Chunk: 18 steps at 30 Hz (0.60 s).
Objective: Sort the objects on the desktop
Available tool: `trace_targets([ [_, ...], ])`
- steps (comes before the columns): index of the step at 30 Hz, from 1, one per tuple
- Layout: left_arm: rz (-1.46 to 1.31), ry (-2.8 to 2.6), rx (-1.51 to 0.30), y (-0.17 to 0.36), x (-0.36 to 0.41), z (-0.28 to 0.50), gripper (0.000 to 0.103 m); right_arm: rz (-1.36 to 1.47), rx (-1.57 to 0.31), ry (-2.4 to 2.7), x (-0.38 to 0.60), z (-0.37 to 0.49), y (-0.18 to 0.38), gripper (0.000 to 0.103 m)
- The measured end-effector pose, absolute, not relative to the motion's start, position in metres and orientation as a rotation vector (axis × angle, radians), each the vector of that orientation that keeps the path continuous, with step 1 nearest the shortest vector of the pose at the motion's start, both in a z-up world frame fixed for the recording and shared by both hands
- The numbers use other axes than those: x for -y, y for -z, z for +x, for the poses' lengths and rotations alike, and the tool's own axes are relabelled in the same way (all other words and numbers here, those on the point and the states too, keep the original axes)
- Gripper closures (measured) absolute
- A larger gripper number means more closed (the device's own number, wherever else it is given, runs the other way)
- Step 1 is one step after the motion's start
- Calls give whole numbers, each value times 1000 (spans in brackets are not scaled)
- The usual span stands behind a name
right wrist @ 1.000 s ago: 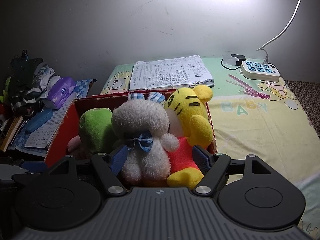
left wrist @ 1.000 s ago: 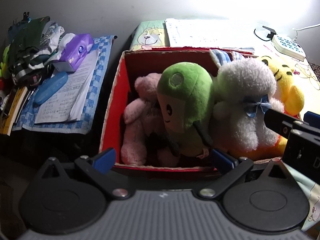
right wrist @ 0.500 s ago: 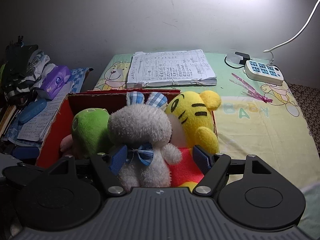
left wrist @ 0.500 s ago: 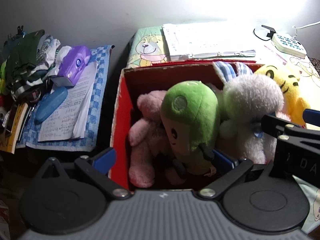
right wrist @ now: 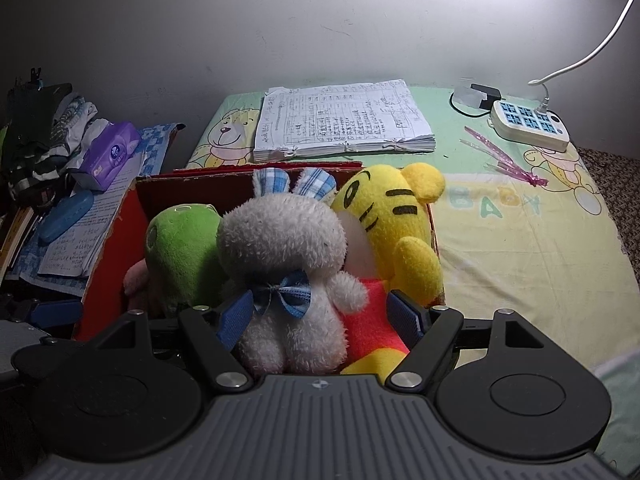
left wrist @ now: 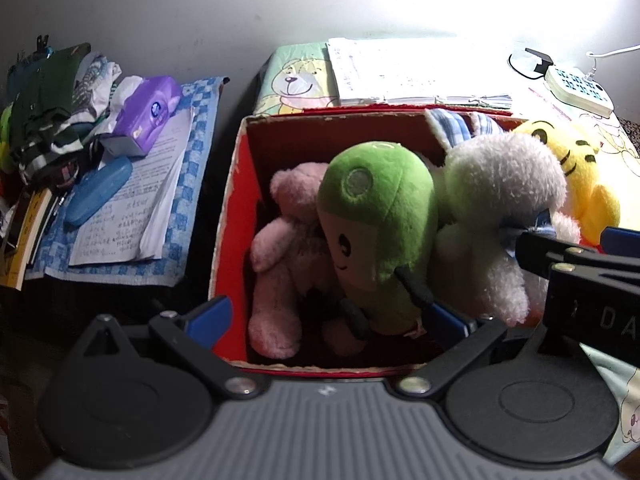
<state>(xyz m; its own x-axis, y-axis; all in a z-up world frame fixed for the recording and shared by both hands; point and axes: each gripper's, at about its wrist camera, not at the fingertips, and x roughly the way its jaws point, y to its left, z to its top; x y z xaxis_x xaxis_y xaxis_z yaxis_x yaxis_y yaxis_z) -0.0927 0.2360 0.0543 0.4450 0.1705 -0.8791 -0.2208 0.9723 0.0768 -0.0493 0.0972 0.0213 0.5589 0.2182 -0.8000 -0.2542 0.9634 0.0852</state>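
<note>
Plush toys fill the red box point(right wrist: 108, 240) mid-frame, both grippers point(left wrist: 328, 316) point(right wrist: 320, 312) gape empty, while papers point(right wrist: 340, 120) and hair clips point(right wrist: 504, 156) upper right seem unsorted.

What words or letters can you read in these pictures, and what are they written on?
"BABY": coloured letters on the cartoon sheet.
"DA": on the right gripper, cut off at the picture's edge.
Stack of handwritten papers: too small to read.
Purple tissue pack: logo blurred.
Papers under the blue case: unreadable.
</note>
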Motion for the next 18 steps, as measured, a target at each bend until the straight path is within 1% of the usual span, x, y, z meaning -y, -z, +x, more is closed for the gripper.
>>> trace_targets([
  [18,-56,-252,-1055,-47,-230,-88,2,-26,-953,-282,-96,-43,-12,27],
])
